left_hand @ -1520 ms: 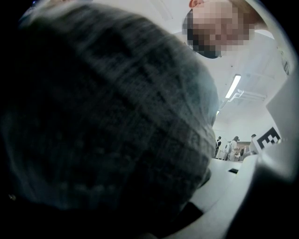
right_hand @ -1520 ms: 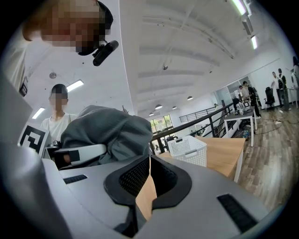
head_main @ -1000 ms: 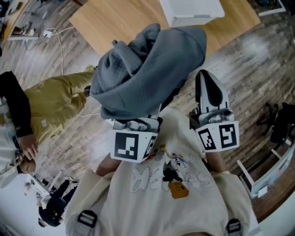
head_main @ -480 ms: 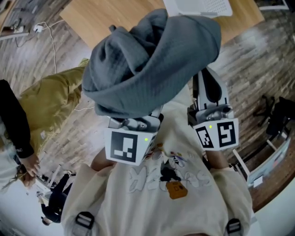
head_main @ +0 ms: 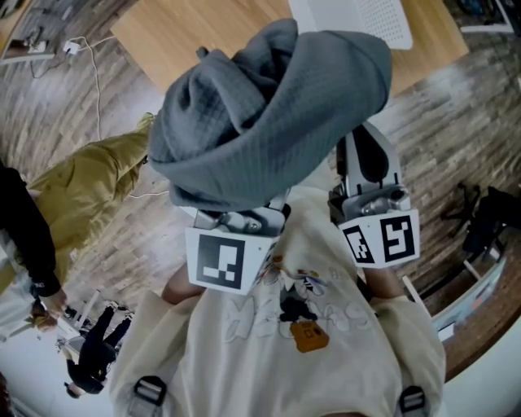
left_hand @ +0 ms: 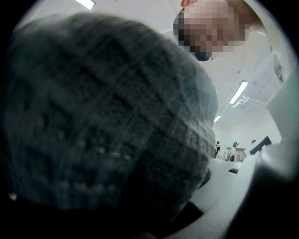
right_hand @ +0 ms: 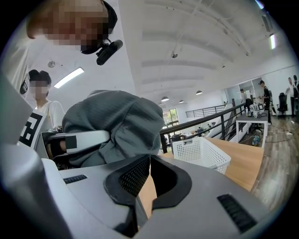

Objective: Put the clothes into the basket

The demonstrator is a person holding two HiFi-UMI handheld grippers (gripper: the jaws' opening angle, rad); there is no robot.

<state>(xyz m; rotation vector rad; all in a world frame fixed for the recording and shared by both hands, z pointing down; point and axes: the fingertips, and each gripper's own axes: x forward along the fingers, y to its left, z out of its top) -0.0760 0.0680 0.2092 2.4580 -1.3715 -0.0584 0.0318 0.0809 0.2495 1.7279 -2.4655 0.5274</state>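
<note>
Grey waffle-knit sweater (head_main: 269, 114), bundled in a heap over the left gripper (head_main: 240, 221) and held up in front of the person's chest. The cloth fills the left gripper view and covers the jaws, so how far apart they stand cannot be told. In the right gripper view, 1 white finger (right_hand: 79, 139) of the left gripper shows, with cloth bunched above and below it.

The right gripper (head_main: 364, 147) is just beside the bundle's right edge. Its 2 jaws are closed tip to tip with nothing between them.

A white basket (head_main: 358, 16) with perforated walls stands on a wooden table (head_main: 203, 37) ahead. In the head view the sweater's top edge overlaps the basket's near rim, but the sweater is not inside it. Bare tabletop lies left of the basket.

Open plank floor (head_main: 440, 106) lies to the right of the grippers. To the left, a mustard-yellow cloth (head_main: 81, 191) lies spread on the floor, and a bystander's black sleeve (head_main: 24, 236) is at the frame edge.
</note>
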